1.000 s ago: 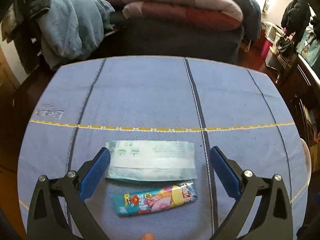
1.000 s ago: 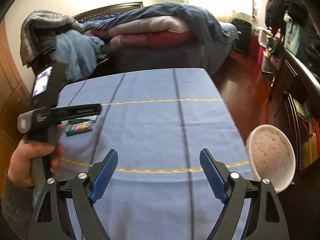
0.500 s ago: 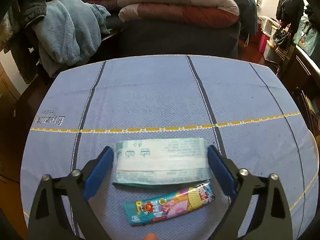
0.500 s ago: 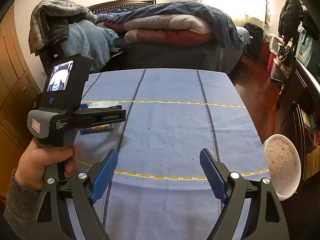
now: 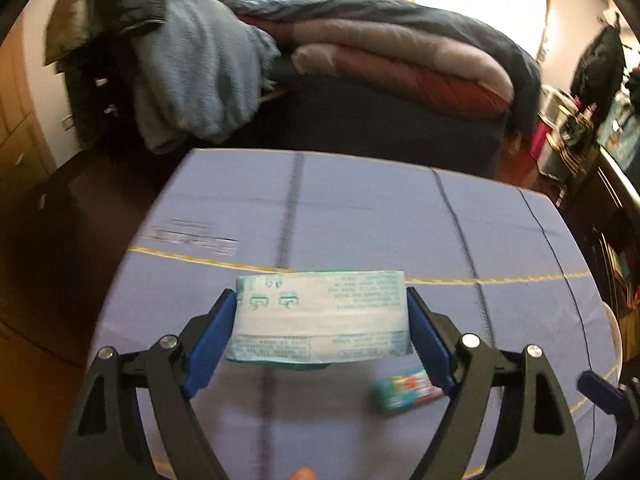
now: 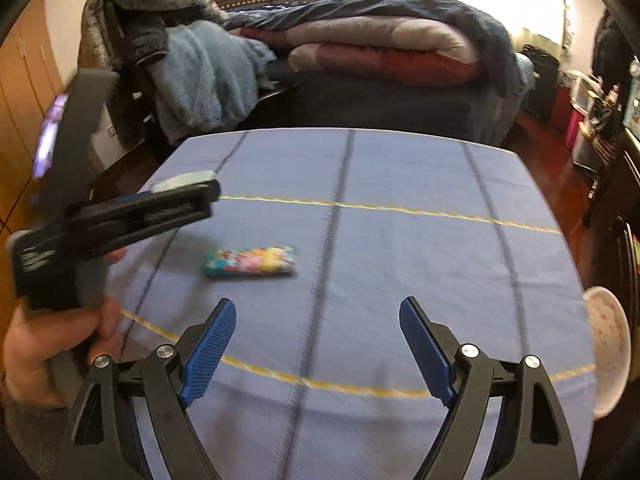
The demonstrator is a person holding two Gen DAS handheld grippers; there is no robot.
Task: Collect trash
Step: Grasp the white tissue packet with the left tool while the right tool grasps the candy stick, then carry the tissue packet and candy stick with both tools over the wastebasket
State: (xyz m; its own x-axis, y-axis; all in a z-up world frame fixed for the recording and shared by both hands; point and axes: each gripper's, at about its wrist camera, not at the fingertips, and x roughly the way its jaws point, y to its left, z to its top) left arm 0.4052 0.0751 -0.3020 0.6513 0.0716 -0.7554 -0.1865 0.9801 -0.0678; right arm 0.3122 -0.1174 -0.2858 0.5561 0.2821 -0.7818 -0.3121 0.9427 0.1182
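Note:
A white and teal tissue pack (image 5: 320, 316) sits crosswise between the blue pads of my left gripper (image 5: 321, 298). The jaws are closing on its two ends and it hangs above the blue tablecloth (image 5: 360, 220). The right wrist view shows that gripper (image 6: 200, 196) at the left, held by a hand, with the pack (image 6: 184, 180) at its tip. A colourful candy wrapper (image 6: 251, 262) lies flat on the cloth, ahead and left of my right gripper (image 6: 317, 307), which stands open over bare cloth. The same wrapper (image 5: 408, 390) shows low right in the left wrist view.
A pink-speckled white bowl (image 6: 608, 344) sits past the table's right edge. Behind the table stand a bed with folded quilts (image 6: 380, 40) and a chair draped with clothes (image 6: 192, 76). Dark furniture and bags line the right wall.
My left gripper's jaws drew in onto the tissue pack and raised it off the cloth, leaving the candy wrapper behind. My right gripper swung left, bringing the wrapper toward the middle of its view.

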